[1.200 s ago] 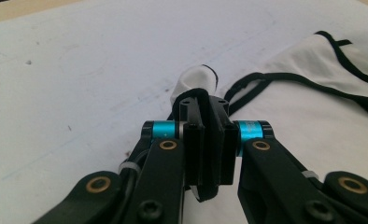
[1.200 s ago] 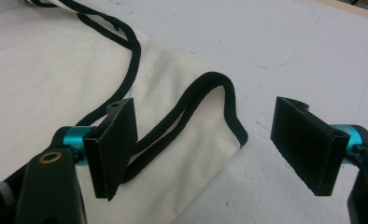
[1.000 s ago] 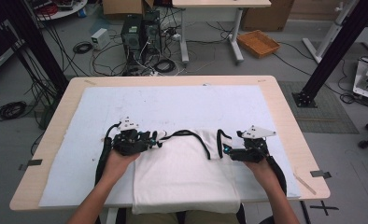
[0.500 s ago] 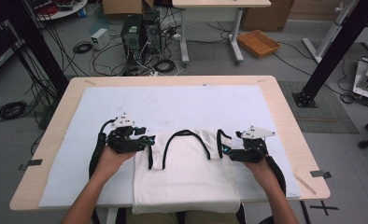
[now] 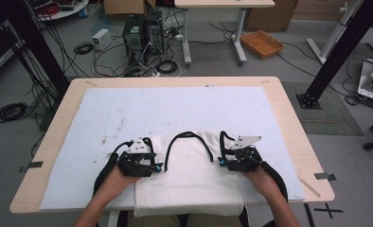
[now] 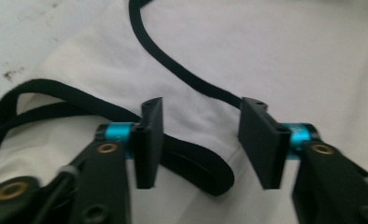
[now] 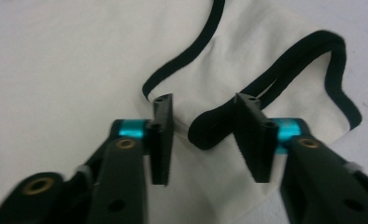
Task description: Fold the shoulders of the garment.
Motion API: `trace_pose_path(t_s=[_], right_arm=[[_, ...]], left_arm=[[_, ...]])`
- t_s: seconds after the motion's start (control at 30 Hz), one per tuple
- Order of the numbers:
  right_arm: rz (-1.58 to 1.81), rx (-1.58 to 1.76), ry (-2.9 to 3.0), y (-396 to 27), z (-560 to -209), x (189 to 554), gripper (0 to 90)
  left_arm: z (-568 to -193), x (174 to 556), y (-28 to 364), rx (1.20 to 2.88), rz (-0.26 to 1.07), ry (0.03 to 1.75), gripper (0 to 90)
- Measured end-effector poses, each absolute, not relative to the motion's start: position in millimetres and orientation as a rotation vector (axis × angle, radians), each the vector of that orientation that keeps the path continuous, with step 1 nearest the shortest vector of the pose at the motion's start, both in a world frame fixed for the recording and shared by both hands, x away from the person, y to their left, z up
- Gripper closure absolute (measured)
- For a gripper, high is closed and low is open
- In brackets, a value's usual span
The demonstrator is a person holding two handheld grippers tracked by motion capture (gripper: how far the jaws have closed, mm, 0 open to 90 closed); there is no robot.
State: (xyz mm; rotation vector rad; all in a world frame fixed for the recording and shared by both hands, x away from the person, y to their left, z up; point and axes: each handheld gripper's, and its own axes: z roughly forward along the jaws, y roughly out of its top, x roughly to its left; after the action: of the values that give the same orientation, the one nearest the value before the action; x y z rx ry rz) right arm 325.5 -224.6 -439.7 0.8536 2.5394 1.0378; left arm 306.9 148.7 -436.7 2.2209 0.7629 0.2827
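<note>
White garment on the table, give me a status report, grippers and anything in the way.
Left gripper and right gripper open, jaws just closing over black trim loops. White garment flat on the mat. Nothing in the way.

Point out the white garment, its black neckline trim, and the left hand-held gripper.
white garment point(image 5: 189, 182): high view, bare middle of the cloth.
black neckline trim point(image 5: 189, 135): high view, top of the curved band.
left hand-held gripper point(image 6: 203, 140): left gripper view, midway between its fingertips.

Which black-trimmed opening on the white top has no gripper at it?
The middle neckline loop of the white top; the left gripper and right gripper sit at the armhole trims.
</note>
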Motion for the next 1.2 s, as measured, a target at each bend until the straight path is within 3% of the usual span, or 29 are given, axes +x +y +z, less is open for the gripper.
trace_pose_path(t_s=[0.1, 0.17, 0.47, 0.6, 1.2], right_arm=[[1.005, 0.834, 2.546, -223, -440, 324, 79.6], [1.016, 0.804, 2.542, -223, -438, 323, 85.0], [1.029, 0.773, 2.574, -220, -421, 303, 85.6], [1.015, 0.792, 2.597, -224, -418, 294, 85.5], [1.059, 0.818, 2.633, -242, -411, 277, 85.5]], left_arm=[[-439, 305, 144, 2.248, 0.325, 0.777, 83.1], [-438, 305, 143, 2.244, 0.337, 0.797, 88.7], [-423, 299, 159, 2.23, 0.323, 0.838, 89.2], [-423, 296, 166, 2.219, 0.219, 0.814, 89.1], [-420, 284, 195, 2.12, 0.054, 0.707, 89.2]])
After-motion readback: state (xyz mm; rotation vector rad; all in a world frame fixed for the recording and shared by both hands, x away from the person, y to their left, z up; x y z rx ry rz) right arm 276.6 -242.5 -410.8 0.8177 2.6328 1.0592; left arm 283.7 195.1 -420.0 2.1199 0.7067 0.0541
